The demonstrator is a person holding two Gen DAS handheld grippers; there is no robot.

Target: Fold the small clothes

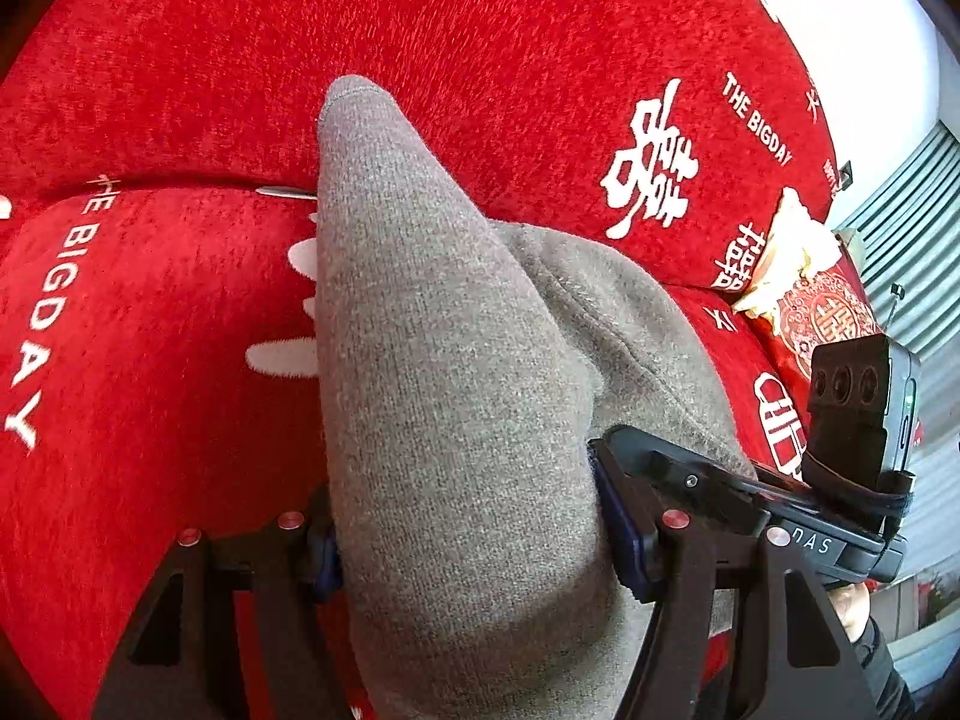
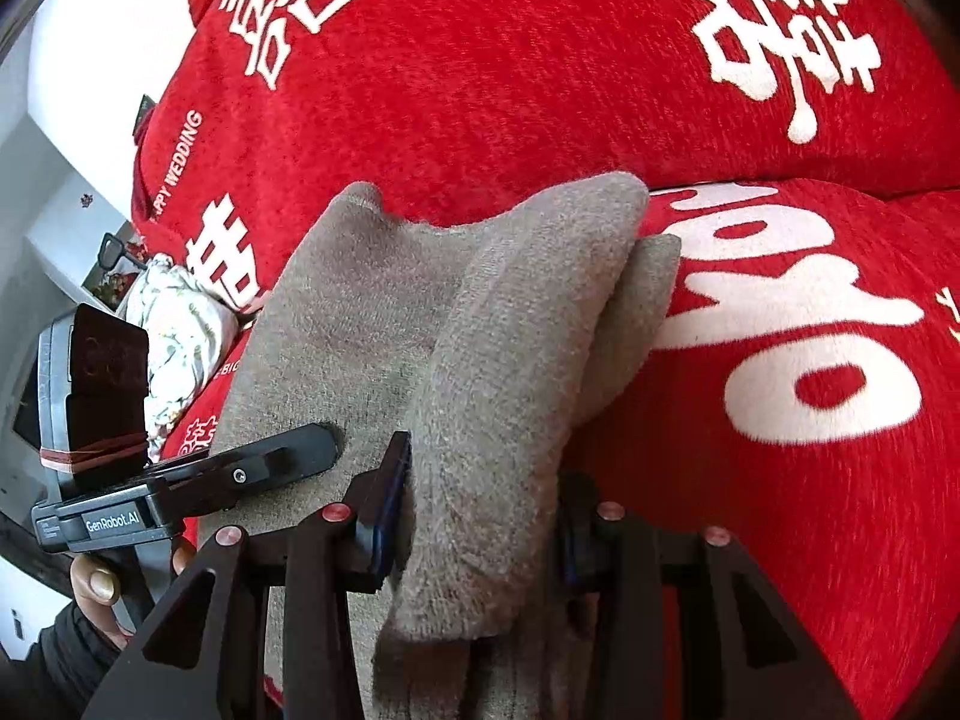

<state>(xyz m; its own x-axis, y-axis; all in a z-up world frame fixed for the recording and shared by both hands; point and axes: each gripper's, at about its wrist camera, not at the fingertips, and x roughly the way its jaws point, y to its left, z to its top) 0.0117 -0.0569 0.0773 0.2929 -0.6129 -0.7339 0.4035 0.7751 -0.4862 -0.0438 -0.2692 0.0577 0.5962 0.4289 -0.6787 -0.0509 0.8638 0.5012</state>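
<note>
A small grey knitted garment (image 1: 444,360) lies on a red sofa cover (image 1: 180,330), partly folded over itself. My left gripper (image 1: 468,534) is shut on a thick fold of it, which stands up between the blue pads. My right gripper (image 2: 480,516) is shut on another fold of the same grey garment (image 2: 498,360). In the left wrist view the right gripper's finger (image 1: 690,480) rests on the cloth at the right. In the right wrist view the left gripper's finger (image 2: 276,462) rests on the cloth at the left.
The red cover (image 2: 780,480) has white characters and lettering, with a back cushion (image 1: 420,30) behind the seat. A pale floral bundle (image 2: 174,336) and a red patterned cushion (image 1: 822,318) lie at the sofa's end. A white wall (image 2: 78,60) is beyond.
</note>
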